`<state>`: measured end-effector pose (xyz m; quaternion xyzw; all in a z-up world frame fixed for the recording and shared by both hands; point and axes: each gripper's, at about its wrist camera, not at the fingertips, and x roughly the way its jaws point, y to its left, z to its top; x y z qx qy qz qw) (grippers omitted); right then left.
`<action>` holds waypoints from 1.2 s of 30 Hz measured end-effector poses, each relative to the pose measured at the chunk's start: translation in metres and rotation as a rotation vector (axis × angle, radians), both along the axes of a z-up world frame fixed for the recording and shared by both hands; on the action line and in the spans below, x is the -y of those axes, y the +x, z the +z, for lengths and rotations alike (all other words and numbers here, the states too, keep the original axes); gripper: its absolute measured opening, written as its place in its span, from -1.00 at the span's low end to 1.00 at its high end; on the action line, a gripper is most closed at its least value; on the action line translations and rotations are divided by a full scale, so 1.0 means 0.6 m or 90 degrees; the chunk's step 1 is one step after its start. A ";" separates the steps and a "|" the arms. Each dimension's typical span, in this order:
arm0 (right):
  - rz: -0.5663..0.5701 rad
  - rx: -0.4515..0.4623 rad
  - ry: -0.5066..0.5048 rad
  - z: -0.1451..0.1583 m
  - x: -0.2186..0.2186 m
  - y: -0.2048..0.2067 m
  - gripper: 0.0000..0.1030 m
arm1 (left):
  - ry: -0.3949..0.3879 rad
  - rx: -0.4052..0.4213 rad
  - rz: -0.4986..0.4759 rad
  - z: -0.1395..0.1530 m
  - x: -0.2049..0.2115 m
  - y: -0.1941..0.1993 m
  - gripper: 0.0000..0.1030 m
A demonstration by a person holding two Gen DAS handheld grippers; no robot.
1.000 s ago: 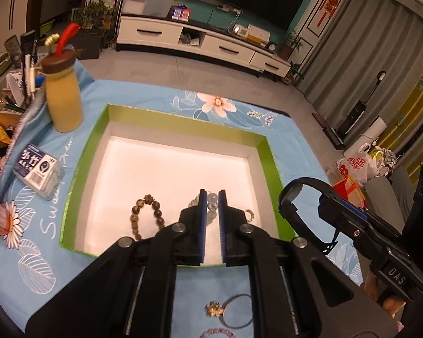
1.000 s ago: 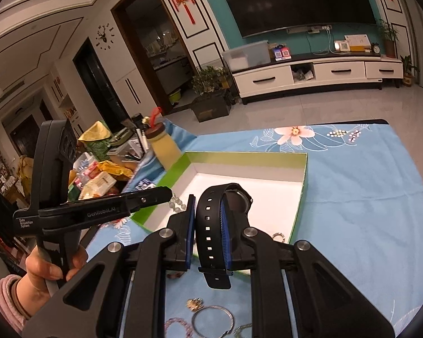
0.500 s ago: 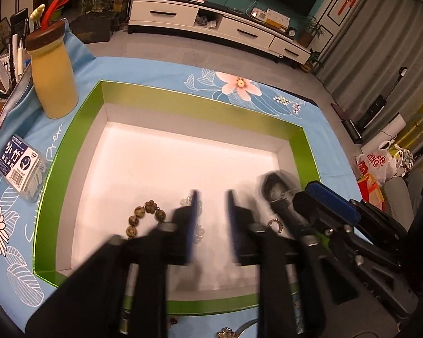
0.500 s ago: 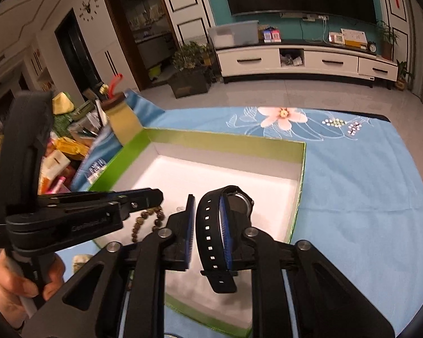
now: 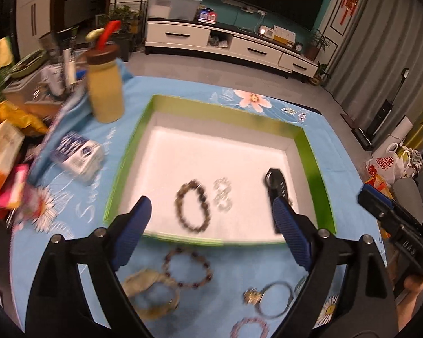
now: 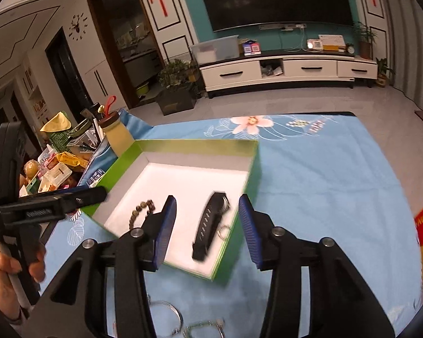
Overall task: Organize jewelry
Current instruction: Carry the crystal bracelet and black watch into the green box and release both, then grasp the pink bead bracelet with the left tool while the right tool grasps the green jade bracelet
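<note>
Right gripper (image 6: pixel 206 225): jaws opening, pads clear of the black watch (image 6: pixel 210 224) between them. Watch lies flat on the white floor of the green box (image 6: pixel 200 145), near its right wall; long axis runs near to far, face end farthest. Left gripper (image 5: pixel 211 225): jaws opening wide, empty. Beyond it, brown bead bracelet (image 5: pixel 193 205) and clear bead bracelet (image 5: pixel 222 194) lie in the box.
</note>
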<state>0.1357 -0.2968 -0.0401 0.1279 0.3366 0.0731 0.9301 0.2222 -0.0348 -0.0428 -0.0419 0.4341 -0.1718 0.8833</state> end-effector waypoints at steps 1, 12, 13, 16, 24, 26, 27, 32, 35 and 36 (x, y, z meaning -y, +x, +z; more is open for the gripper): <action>-0.004 -0.002 0.002 -0.001 0.004 -0.011 -0.10 | 0.000 0.000 0.009 0.001 -0.015 -0.015 0.75; -0.021 -0.035 0.011 -0.032 0.012 -0.131 -0.10 | 0.021 -0.006 0.045 -0.015 -0.093 -0.142 0.75; -0.021 -0.039 0.012 -0.036 0.012 -0.136 -0.10 | 0.021 -0.009 0.047 -0.018 -0.097 -0.153 0.75; -0.021 -0.051 0.014 -0.047 0.008 -0.156 -0.10 | 0.025 -0.019 0.048 -0.028 -0.101 -0.177 0.75; -0.009 -0.077 0.030 -0.069 -0.005 -0.192 -0.10 | 0.044 -0.050 0.027 -0.068 -0.088 -0.218 0.75; -0.006 -0.082 0.030 -0.074 -0.007 -0.198 -0.10 | 0.046 -0.059 0.017 -0.078 -0.081 -0.224 0.75; -0.005 -0.086 0.030 -0.078 -0.009 -0.202 -0.10 | 0.052 -0.063 0.011 -0.084 -0.076 -0.229 0.75; -0.003 -0.102 0.028 -0.093 -0.017 -0.217 -0.10 | 0.063 -0.072 -0.007 -0.102 -0.058 -0.246 0.75; -0.003 -0.111 0.028 -0.104 -0.021 -0.223 -0.10 | 0.071 -0.072 -0.013 -0.110 -0.047 -0.253 0.75; -0.002 -0.114 0.028 -0.108 -0.024 -0.225 -0.10 | 0.074 -0.072 -0.015 -0.113 -0.044 -0.254 0.75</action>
